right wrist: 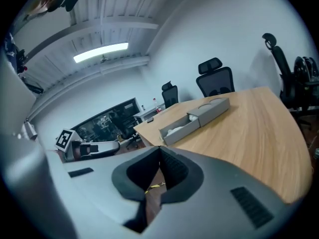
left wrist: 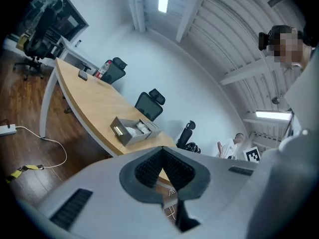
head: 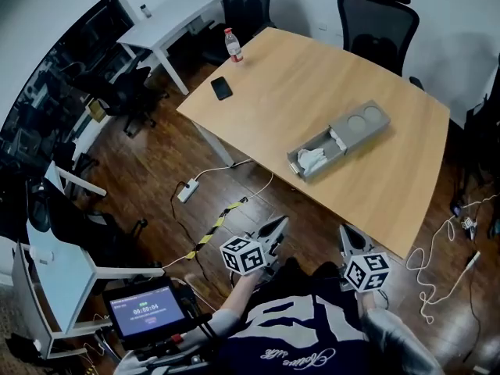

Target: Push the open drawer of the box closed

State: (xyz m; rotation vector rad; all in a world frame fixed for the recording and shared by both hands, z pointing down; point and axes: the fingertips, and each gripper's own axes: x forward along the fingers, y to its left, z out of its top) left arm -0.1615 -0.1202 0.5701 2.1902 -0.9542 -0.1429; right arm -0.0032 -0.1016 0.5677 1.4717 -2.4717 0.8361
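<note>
A grey box (head: pixel 361 123) lies on the wooden table (head: pixel 312 76), and its drawer (head: pixel 314 158) is pulled out toward the table's near edge with white items inside. Both grippers hang off the table, above the floor near my body. The left gripper (head: pixel 277 226) and the right gripper (head: pixel 346 233) are shut with nothing between their jaws, well short of the drawer. In the left gripper view the box (left wrist: pixel 142 128) sits far ahead beyond the left gripper (left wrist: pixel 162 148). The right gripper view shows the drawer (right wrist: pixel 177 127) past the right gripper (right wrist: pixel 159 147).
A water bottle (head: pixel 233 45) and a black phone (head: pixel 222 88) sit at the table's far left corner. Two black office chairs (head: pixel 376 18) stand behind it. A power strip (head: pixel 187 190), cables and striped tape (head: pixel 215 229) lie on the floor. A screen device (head: pixel 144 309) is at lower left.
</note>
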